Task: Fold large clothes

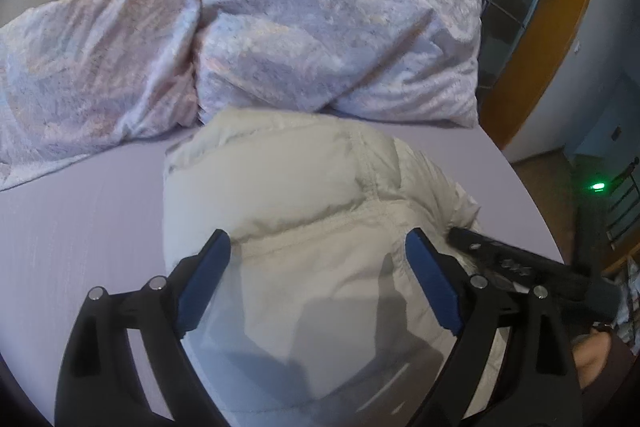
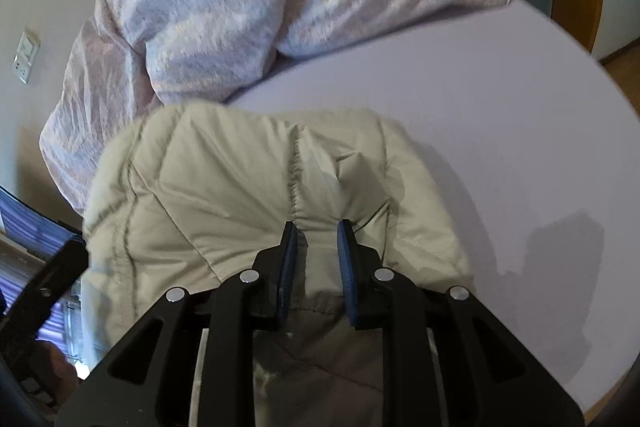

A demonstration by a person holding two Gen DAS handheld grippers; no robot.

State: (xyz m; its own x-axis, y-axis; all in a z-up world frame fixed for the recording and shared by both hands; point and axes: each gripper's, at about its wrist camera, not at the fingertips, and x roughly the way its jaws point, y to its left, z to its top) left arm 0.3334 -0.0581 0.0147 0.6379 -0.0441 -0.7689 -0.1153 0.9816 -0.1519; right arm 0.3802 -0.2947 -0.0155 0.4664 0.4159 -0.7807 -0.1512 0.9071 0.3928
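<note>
Item, far left: bed (image 1: 80,227), pale lilac sheet, bare at my near left; crumpled quilt (image 1: 260,27) heaped across the far side, well clear of my tongs.

Item, centre: padded jacket (image 1: 300,195), cream, quilted; it lies bunched on the sheet at the near edge of the bed, its far end almost touching the quilt; a stitched seam runs away from me toward the quilt, so I judge its long axis to run near-to-far, roughly along the line my tongs point; which end is collar and which is hem I cannot tell.

Item, left tongs (image 1: 318,247): jaws wide apart, hovering over the near part of the jacket, blue pads (image 1: 208,279) straddling a puffy ridge without pressing it; nothing held.

Item, right tongs (image 2: 316,239): jaws drawn close together, pinching a small pleat of the jacket beside the seam; cloth puckers toward the tips, so I read this as a grip on the fabric.

Item, far right: bare sheet again in the right wrist view, then wooden floor (image 2: 624,67) past the bed's edge.

Risks, as I judge them: the right pinch takes only a thin fold of slippery shell, so a lift may pull it free; the padding may spring any fold open again; with the left jaws empty, lifting one-sided would drag the jacket askew or toward the edge of the bed.
</note>
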